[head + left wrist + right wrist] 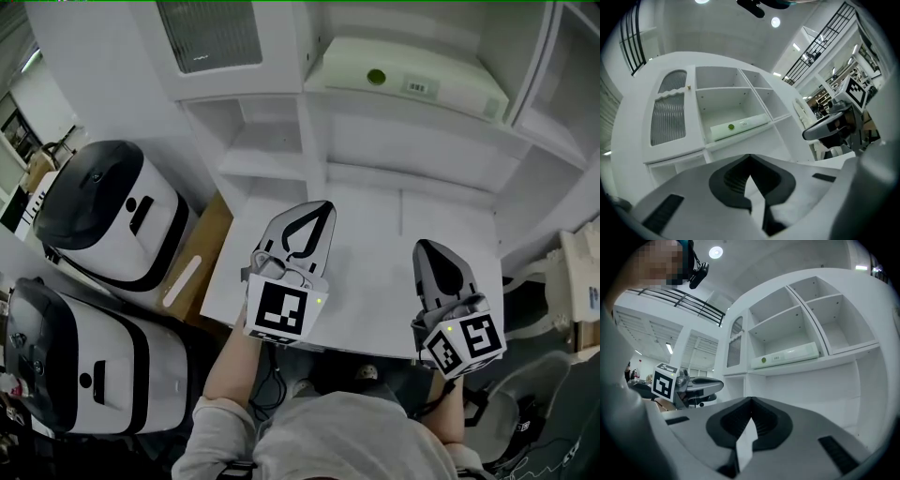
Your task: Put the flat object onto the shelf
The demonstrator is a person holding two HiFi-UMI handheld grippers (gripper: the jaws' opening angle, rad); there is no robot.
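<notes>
The flat object, a pale green-white box with a green dot (405,79) (738,126) (785,356), lies on a shelf of the white unit, in the compartment right of the divider. My left gripper (324,206) (750,158) hovers over the white tabletop (375,281) below the shelves, its jaws shut with nothing between them. My right gripper (424,247) (751,401) is held beside it to the right, also shut and empty. Each gripper shows in the other's view: the right gripper (829,126) and the left gripper (701,385). Both stand well short of the box.
Two white-and-black machines (103,211) (80,361) stand on the floor at the left, next to a brown board (202,253). A ribbed door panel (211,33) (668,115) fills the shelf unit's left part. Other shelf compartments (825,319) hold nothing.
</notes>
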